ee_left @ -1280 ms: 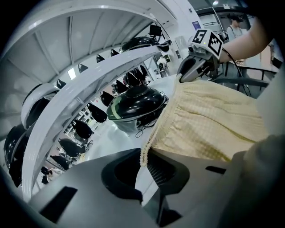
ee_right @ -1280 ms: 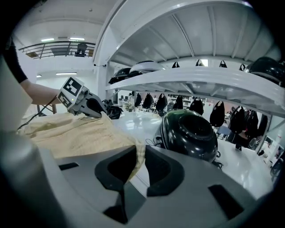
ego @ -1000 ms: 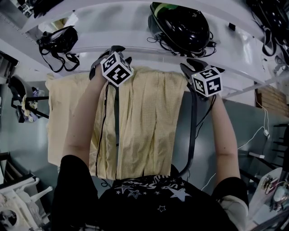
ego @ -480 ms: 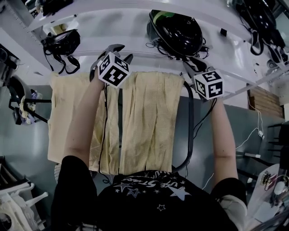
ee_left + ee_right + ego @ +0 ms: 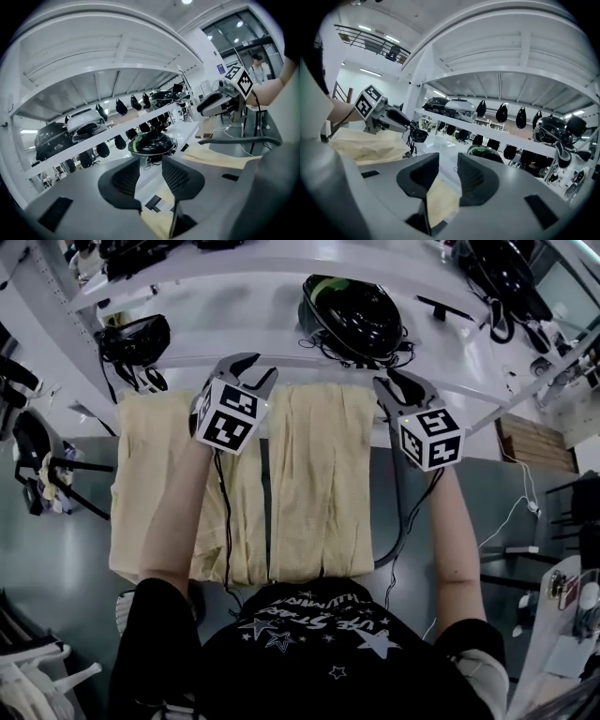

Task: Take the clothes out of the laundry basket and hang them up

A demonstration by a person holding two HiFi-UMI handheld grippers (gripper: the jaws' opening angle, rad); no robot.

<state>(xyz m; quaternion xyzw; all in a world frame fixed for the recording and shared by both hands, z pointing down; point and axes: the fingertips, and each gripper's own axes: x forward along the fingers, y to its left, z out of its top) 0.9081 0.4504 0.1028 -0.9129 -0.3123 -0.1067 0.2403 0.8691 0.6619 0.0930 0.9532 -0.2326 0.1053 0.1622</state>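
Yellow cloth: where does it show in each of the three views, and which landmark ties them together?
Head view: the yellow cloth fills the centre.
Left gripper view: bottom centre, plus a fold at mid-right.
Right gripper view: bottom centre, plus a fold at left.
Shared landmark: the black helmet, above the cloth in each view.

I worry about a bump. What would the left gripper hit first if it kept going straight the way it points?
Probably the black helmet on the white shelf, though depth is unclear. The left gripper, its jaws just closing, holds the yellow cloth.
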